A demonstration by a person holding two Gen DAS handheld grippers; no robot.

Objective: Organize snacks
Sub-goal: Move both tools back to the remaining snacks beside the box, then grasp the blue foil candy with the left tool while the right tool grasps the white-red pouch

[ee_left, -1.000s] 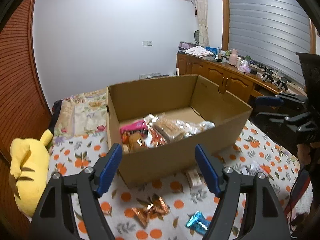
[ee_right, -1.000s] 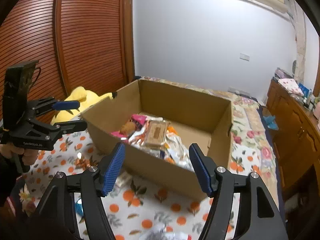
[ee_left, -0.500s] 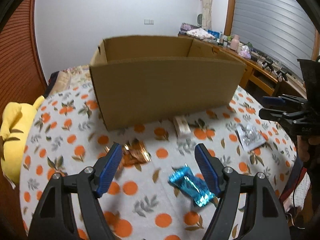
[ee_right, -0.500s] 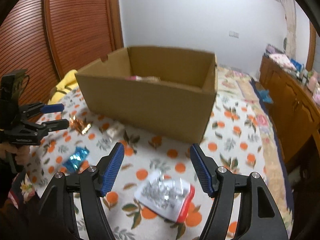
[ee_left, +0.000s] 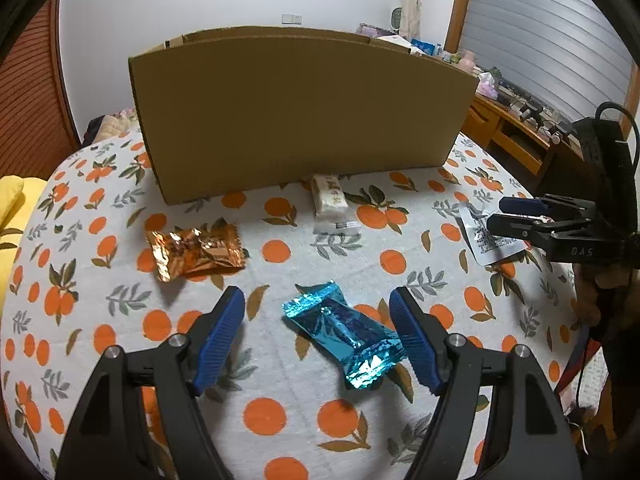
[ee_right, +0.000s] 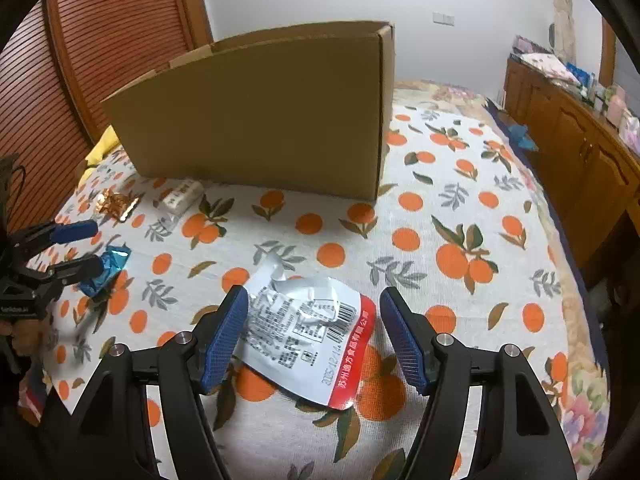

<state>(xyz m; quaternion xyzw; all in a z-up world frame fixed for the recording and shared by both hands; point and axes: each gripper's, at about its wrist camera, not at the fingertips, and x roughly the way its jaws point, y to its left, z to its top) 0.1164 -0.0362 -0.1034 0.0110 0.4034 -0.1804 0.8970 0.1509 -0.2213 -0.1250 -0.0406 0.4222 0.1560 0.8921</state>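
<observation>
Two hand-held tools hang over a worktop spread with an orange-print cloth (ee_left: 280,248), each poised above a loose snack. The left tool (ee_left: 316,334) stands released, its blue pads wide apart on either side of a blue foil packet (ee_left: 344,332) lying near the front edge of the worktop; the pads do not press on it. The right tool (ee_right: 314,340) is likewise released, its pads straddling a crumpled white packet with a red edge (ee_right: 308,336), printed side up, also near the front edge.

Behind both, toward the back of the worktop, sits an open cardboard box (ee_left: 300,112), its plain front wall hiding whatever is inside. A white wrapped bar (ee_left: 330,198) lies with one end against the foot of that wall, near its middle. A copper foil packet (ee_left: 196,250) lies further left, apart from the box and from the blue one.

A yellow soft toy (ee_left: 10,208) peeks in at the worktop's left edge. A wooden sideboard (ee_right: 576,136) crowded with small items lines the room's right wall.
</observation>
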